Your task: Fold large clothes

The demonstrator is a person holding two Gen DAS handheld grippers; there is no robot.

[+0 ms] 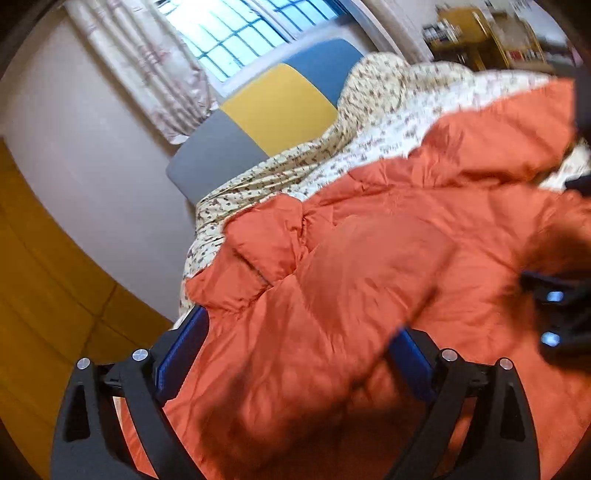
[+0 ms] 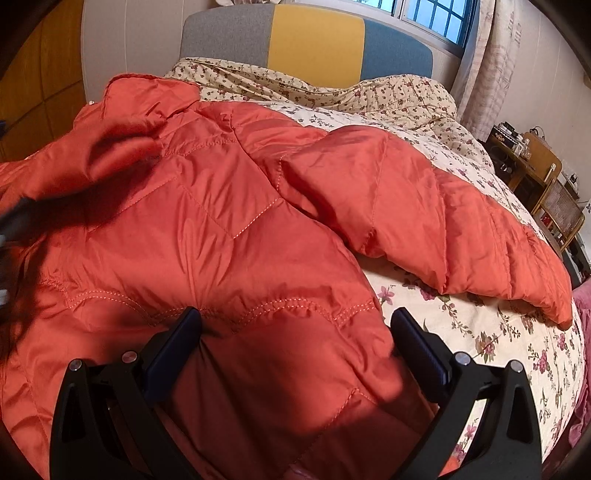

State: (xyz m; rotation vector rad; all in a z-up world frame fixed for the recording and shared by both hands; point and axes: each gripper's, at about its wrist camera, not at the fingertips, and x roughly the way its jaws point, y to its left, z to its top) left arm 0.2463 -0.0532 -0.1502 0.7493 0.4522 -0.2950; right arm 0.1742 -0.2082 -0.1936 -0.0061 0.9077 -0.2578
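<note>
My left tongs (image 1: 295,354) stand wide, the two blue pads well apart; the orange jacket (image 1: 369,277) lies between and beyond them, its cloth bulging up between the pads, though the picture is blurred and I cannot tell whether either pad touches it. My right tongs (image 2: 295,339) are also spread wide, with a quilted panel of the same jacket (image 2: 221,221) filling the space between the pads; the cloth seems to press against both inner faces, yet I cannot tell whether that is a grip or merely fabric lying there.

The jacket is spread over the bed (image 2: 480,332), straight ahead of both tongs; one sleeve (image 2: 443,229) stretches to the right of my right tongs, lying flat on the flowered sheet (image 2: 517,350), its cuff just beyond the right pad's side. Farther ahead of the right tongs a rumpled flowered quilt (image 2: 332,92) sits against the headboard (image 2: 314,40), which is grey, yellow and blue. In the left view the right-hand tool (image 1: 557,317) shows as a dark blur at the far right, over the jacket; a window (image 1: 236,33) and a curtain (image 1: 147,66) lie beyond the headboard.
</note>
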